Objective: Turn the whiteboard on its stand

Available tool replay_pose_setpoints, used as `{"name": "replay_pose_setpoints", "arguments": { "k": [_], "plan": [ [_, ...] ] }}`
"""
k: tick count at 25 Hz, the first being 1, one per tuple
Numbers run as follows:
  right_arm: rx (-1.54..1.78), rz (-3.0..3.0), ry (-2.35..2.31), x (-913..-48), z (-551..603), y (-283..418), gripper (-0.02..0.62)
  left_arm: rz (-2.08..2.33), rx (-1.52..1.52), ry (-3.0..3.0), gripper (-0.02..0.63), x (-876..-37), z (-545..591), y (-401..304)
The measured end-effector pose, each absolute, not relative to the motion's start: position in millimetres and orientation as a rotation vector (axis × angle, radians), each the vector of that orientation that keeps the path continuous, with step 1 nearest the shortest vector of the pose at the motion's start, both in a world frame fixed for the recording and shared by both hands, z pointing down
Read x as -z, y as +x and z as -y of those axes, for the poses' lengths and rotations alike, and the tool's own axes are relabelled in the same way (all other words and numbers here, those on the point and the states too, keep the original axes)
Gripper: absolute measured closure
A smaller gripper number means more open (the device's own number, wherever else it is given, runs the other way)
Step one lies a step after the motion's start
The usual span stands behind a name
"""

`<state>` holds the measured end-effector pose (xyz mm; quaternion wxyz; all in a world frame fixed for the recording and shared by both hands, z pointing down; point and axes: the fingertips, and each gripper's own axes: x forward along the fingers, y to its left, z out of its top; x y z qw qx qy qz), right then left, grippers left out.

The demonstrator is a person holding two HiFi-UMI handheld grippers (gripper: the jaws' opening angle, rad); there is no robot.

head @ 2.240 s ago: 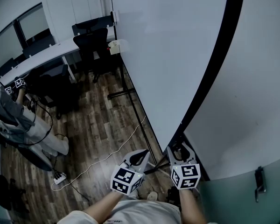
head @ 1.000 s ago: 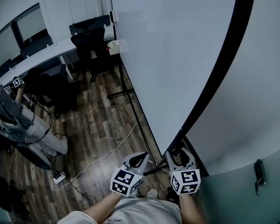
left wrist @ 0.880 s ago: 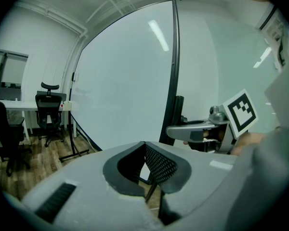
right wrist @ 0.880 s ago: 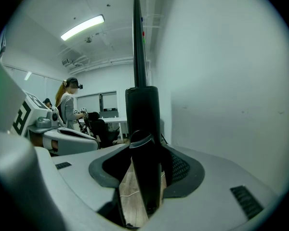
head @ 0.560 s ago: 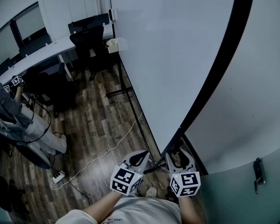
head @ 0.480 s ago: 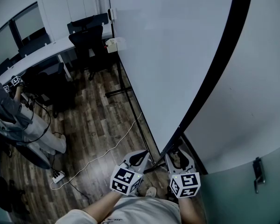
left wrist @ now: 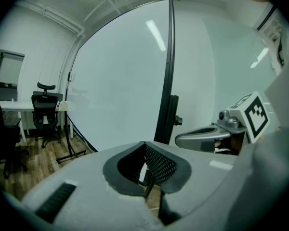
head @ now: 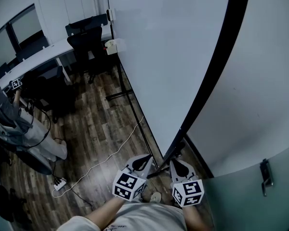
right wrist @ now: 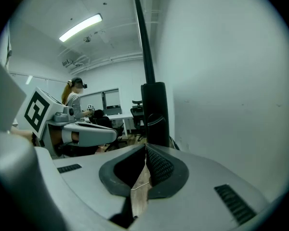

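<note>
The whiteboard (head: 164,52) stands edge-on in front of me, its black frame edge (head: 220,57) running down to the stand's black post (right wrist: 155,112). In the head view both grippers are low, either side of that post's foot. My left gripper (head: 143,161) points at the board's white face (left wrist: 120,90) and is shut, with nothing in it. My right gripper (head: 179,161) has just been closing. Its pads now meet just short of the post, with nothing between them (right wrist: 145,147).
A plain wall (head: 260,81) is close on the right, with a glass panel and its handle (head: 265,176) below. A cable and power strip (head: 60,182) lie on the wood floor. A desk (head: 38,57), black chairs (head: 84,44) and a seated person (head: 9,114) are at far left.
My right gripper's jaws stood apart in the earlier frames and are now closed to a point. It has shifted slightly beside the post. The left gripper has stayed put.
</note>
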<state>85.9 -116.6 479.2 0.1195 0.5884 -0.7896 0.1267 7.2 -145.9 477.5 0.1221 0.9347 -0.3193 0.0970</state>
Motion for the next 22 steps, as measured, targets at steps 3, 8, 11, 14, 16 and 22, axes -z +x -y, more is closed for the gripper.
{"name": "replay_pose_setpoints", "arguments": {
  "k": [3,8,11,14,16,22],
  "plan": [
    [-0.383,2.331,1.68,-486,118,84,0.588,0.935,-0.288,2.728,0.595,-481,148,12],
    [-0.375,2.342,1.632,-489,121,74,0.589,0.952,-0.288,2.719,0.595,-482,151,7],
    [-0.384,2.346,1.629,-486,120,69,0.589,0.962,-0.283,2.714,0.595,-480,150,1],
    [-0.367,2.352,1.616,-486,121,66,0.589,0.98,-0.28,2.702,0.595,-483,152,-4],
    [-0.374,2.359,1.608,-490,122,69,0.589,0.989,-0.281,2.697,0.595,-485,153,-1],
    [-0.384,2.369,1.592,-481,121,55,0.589,0.988,-0.27,2.702,0.595,-475,150,-11]
  ]
}}
